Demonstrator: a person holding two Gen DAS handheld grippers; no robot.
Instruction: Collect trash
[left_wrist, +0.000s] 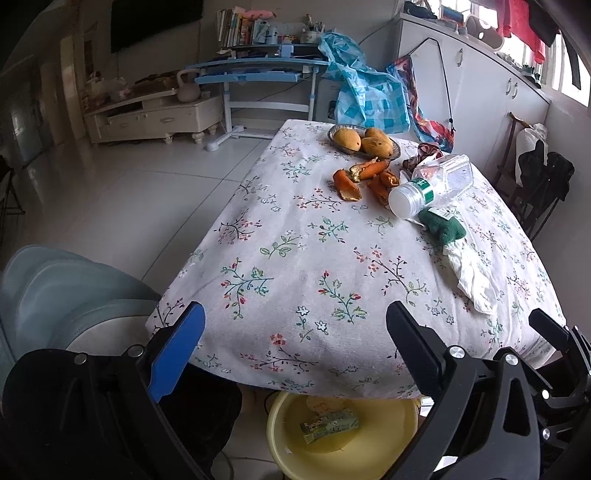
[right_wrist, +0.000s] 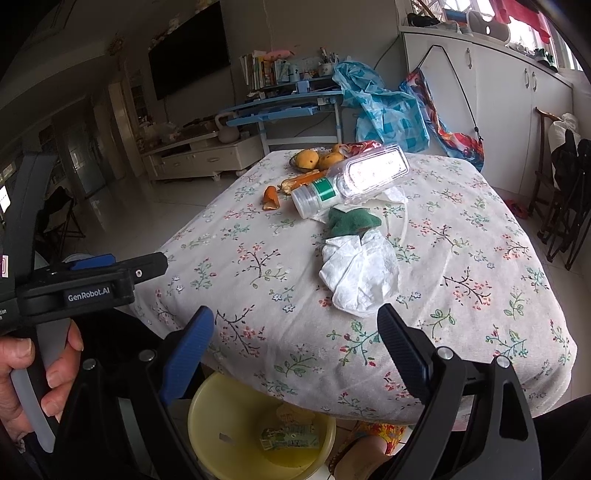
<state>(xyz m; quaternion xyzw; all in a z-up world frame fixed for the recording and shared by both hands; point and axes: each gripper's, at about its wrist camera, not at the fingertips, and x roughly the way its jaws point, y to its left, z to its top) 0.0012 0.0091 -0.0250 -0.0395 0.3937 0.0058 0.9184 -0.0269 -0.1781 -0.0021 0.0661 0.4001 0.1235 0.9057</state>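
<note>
left gripper: jaws standing wide apart, nothing between them, hovering over the near edge of the table.
right gripper: jaws gaping wide, gripping nothing, also hanging above the near table edge.
table: flowered cloth covering it; all trash sitting on its far half.
tissue: crumpled white, lying closest to the right gripper, just beyond its black finger, not touching.
green wrapper: lying against the far end of the tissue, touching it.
plastic bottle: clear, lying on its side, cap end pointing toward the cameras, resting by the green wrapper.
orange peels: scattered pieces sitting left of the bottle, well away from both grippers.
mangoes: sitting in a dish at the far end of the table.
yellow basin: sitting on the floor below the near table edge, under both grippers; a small carton and scraps lying inside.
hand: gripping the left gripper's handle, cut off at the frame edge.
hard to read: basin rim partly hidden by table and fingers; bottle body glaring white in the right view, label unreadable.
</note>
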